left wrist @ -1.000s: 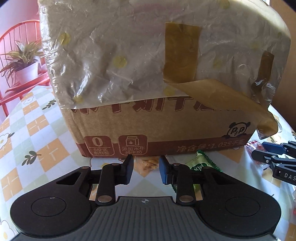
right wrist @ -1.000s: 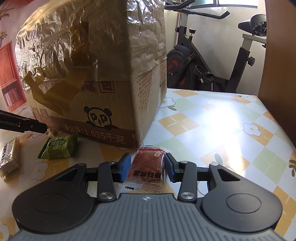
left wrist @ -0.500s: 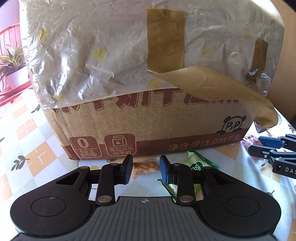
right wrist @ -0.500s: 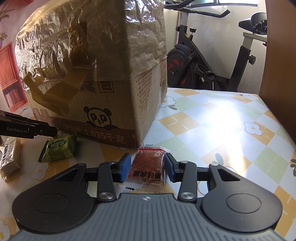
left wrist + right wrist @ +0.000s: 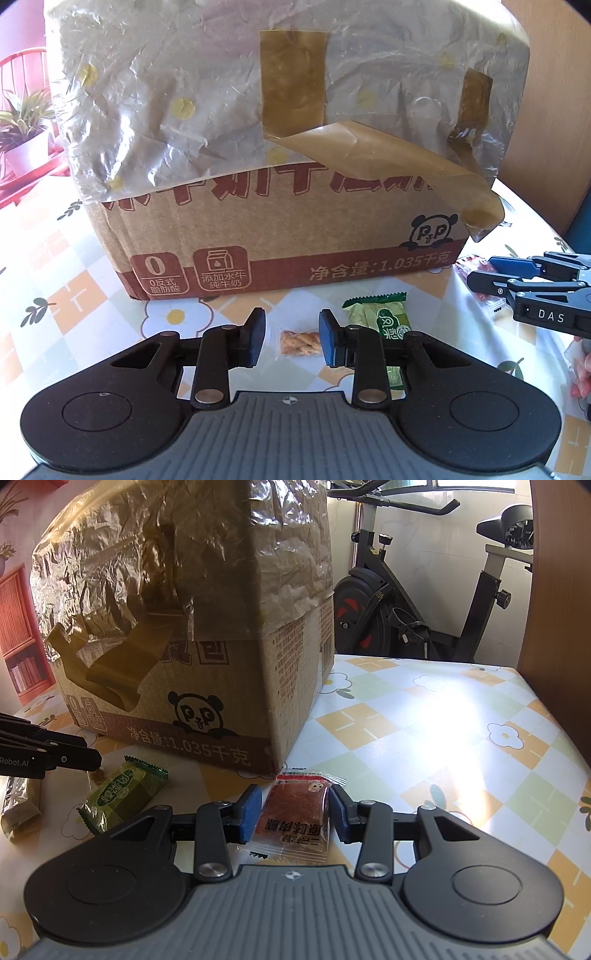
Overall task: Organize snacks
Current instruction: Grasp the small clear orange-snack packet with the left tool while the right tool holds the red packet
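Lining up two pickups at once here, and we're taking it slow. In the left wrist view our left gripper (image 5: 291, 338) is sitting low in the frame with its jaws partly open, and the little twisty biscuit packet (image 5: 300, 343) is lying on the tablecloth (image 5: 74, 295) right in the gap between the blue pads, not touched by either as far as we can tell. The green snack packet (image 5: 384, 317) is lying just to the right of it, partly tucked behind the right finger.

Over in the right wrist view, our right gripper (image 5: 293, 812) is straddling the red meat snack packet (image 5: 295, 814) at lower centre. The jaws are only partly open, the right pad looks like it's touching the wrapper, and the left pad is right beside it, so we're calling it framed rather than properly clamped. A silver packet (image 5: 16, 808) is sitting at the far left edge.

The big cardboard box (image 5: 280, 236) is filling the upper half of both views, just behind the snacks, and we're guessing that's where they're going.

To do this well, we're thinking: keep each packet centred, close gently so the crinkly wrappers aren't squirting out sideways, and watch that the left finger isn't snagging the green one.
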A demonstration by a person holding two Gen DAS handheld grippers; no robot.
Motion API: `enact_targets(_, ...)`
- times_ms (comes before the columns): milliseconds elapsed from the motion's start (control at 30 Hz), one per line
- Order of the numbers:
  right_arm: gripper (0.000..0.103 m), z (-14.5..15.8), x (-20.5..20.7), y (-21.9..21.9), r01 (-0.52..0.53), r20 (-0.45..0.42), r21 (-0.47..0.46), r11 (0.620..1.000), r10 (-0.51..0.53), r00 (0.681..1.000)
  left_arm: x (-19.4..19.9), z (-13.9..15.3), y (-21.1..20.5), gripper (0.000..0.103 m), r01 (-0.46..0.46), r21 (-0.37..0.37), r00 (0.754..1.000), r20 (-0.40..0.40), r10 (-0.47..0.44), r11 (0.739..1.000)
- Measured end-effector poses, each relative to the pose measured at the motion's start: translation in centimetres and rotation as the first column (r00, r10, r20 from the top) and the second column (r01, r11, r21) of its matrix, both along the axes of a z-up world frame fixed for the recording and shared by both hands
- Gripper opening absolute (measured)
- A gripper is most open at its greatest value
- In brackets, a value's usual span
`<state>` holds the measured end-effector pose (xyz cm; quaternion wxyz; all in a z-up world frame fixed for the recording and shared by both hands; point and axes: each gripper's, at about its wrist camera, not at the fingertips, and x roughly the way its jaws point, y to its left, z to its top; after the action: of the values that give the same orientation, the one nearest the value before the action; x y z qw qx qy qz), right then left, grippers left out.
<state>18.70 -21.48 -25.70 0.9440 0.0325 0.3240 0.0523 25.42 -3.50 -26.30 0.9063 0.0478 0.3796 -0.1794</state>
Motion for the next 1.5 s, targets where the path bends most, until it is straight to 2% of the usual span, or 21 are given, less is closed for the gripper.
enact_targets(100,0.043,0.0,0.0,0.0,0.000,0.000,0.000,1.000,0.000,1.000,0.6,0.1,0.5,0.033,-0.014,-0.004,1.000,-0.004,0.014,1.000)
enact_targets(200,0.043,0.0,0.0,0.0,0.000,0.000,0.000,1.000,0.000,1.000,0.5,0.3,1.1,0.033,-0.037,-0.051,0.999,-0.032,0.035,0.998)
enact_targets(333,0.043,0.0,0.0,0.0,0.000,0.000,0.000,1.000,0.000,1.000,0.2,0.6,1.7,0.033,-0.012,-0.055,1.000,-0.006,0.011,0.998)
enact_targets(433,0.043,0.0,0.0,0.0,0.000,0.000,-0.001,1.000,0.000,1.000,1.3,0.6,1.8,0.033,-0.025,-0.085,1.000,-0.013,0.024,0.996)
enact_targets(567,0.043,-0.1,0.0,-0.1,-0.001,-0.001,0.006,1.000,0.001,1.000,3.0,0.2,1.6,0.033,-0.013,-0.135,0.998,-0.061,0.005,0.991)
enact_targets(667,0.043,-0.1,0.0,-0.1,-0.001,-0.001,0.006,1.000,0.001,1.000,3.6,-0.7,1.5,0.033,0.001,-0.121,0.995,-0.097,-0.013,0.993)
enact_targets(800,0.043,-0.1,0.0,-0.1,-0.001,-0.001,0.006,1.000,0.001,1.000,3.0,-0.8,2.6,0.033,-0.024,-0.146,0.994,-0.107,0.008,0.989)
enact_targets(900,0.043,-0.1,0.0,0.0,-0.001,-0.001,0.005,1.000,0.001,1.000,2.3,-0.5,3.5,0.039,-0.057,-0.171,0.990,-0.140,0.034,0.984)
enact_targets(1000,0.043,-0.1,0.0,-0.1,-0.001,-0.002,0.006,1.000,0.001,1.000,1.2,-0.2,3.7,0.041,-0.052,-0.192,0.991,-0.130,0.027,0.980)
enact_targets(1233,0.043,-0.1,0.0,-0.1,0.000,-0.003,0.008,1.000,0.000,1.000,-0.7,-0.5,1.8,0.042,0.021,-0.080,0.996,-0.081,-0.027,0.997)
enact_targets(1400,0.043,-0.2,0.1,-0.1,0.000,-0.005,0.011,1.000,0.000,1.000,0.4,-0.4,1.6,0.042,-0.029,-0.087,0.995,-0.094,0.021,0.996)
enact_targets(1500,0.043,-0.1,0.1,-0.2,0.000,-0.005,0.018,1.000,0.000,1.000,0.6,-0.7,1.1,0.042,-0.070,-0.027,0.994,-0.090,0.068,0.997)
